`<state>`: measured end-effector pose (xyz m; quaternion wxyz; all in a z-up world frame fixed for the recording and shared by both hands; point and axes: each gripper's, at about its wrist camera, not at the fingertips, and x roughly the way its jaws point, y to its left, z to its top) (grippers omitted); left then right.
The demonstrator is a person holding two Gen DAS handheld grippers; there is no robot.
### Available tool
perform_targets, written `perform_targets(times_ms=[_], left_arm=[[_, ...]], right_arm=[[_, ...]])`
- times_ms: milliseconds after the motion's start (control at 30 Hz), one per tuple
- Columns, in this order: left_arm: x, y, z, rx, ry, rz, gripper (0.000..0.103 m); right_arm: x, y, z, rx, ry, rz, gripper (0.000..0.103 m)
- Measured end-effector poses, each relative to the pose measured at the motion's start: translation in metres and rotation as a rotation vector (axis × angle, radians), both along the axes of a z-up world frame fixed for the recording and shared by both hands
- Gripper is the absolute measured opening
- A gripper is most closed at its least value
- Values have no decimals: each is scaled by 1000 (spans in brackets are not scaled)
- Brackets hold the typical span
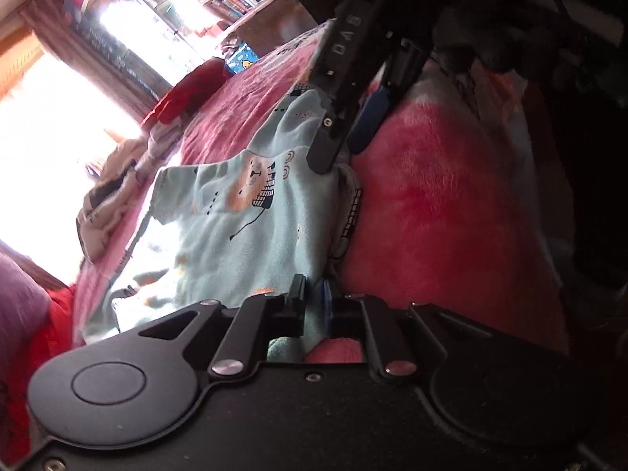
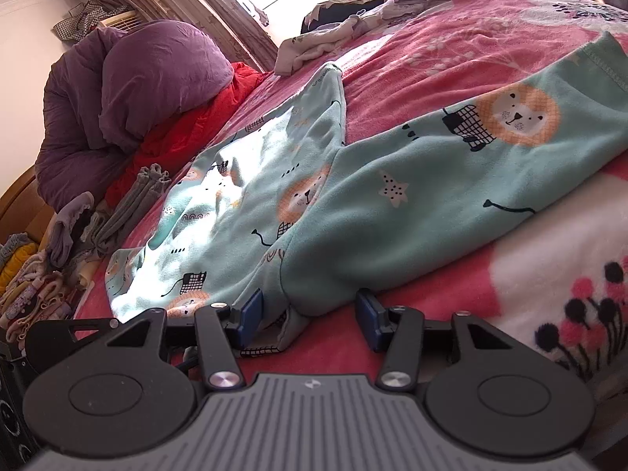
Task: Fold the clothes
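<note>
From my right-hand camera I see a crowded bed point(image 2: 431, 39) under a pink blanket. A purple duvet bundle point(image 2: 129, 90) sits on red bedding at the far left, with grey socks point(image 2: 129, 200) and a heap of small folded clothes point(image 2: 31, 278) along that edge. Farther back, by the bright window, lies a loose pile of light and dark laundry point(image 2: 345, 15). None of it lies between my claws and the garment.

The garment point(image 2: 353, 180) is mint green with lion prints and lies flat on the blanket. In the right view its long axis runs from the near lower left toward the upper right, where a stitched hem shows, and a narrower flap reaches away toward the laundry pile.

My right claw point(image 2: 310, 316) stands about half open, its blue pads on either side of the garment's near folded edge; the left pad sits against the cloth, the right pad is clear of it, so nothing is gripped there.

My left claw point(image 1: 316, 314) is nearly closed, with a bunch of the green fabric pinched between its fingers at the garment's near edge. In that view the right claw's black finger point(image 1: 337, 90) comes down onto the cloth's far side.
</note>
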<state>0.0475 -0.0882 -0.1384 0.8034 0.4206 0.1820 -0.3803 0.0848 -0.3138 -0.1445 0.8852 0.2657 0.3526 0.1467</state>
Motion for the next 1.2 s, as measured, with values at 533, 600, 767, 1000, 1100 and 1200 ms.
perform_targets(times_ms=[533, 600, 767, 1000, 1100, 1200], left_arm=[[40, 8, 13, -280, 353, 211, 25], [40, 2, -4, -219, 323, 200, 25], [52, 24, 11, -294, 401, 220, 26], [50, 72, 47, -463, 413, 259, 26], [42, 57, 45, -414, 416, 207, 26], [34, 32, 32, -316, 358, 187, 26]], right_arm=[[-3, 45, 35, -324, -237, 114, 22], [9, 58, 15, -464, -103, 138, 20], [0, 51, 8, -481, -116, 146, 20], [-22, 56, 36, -472, -270, 123, 22], [-24, 66, 40, -491, -317, 160, 22], [-18, 70, 35, -478, -296, 188, 22]])
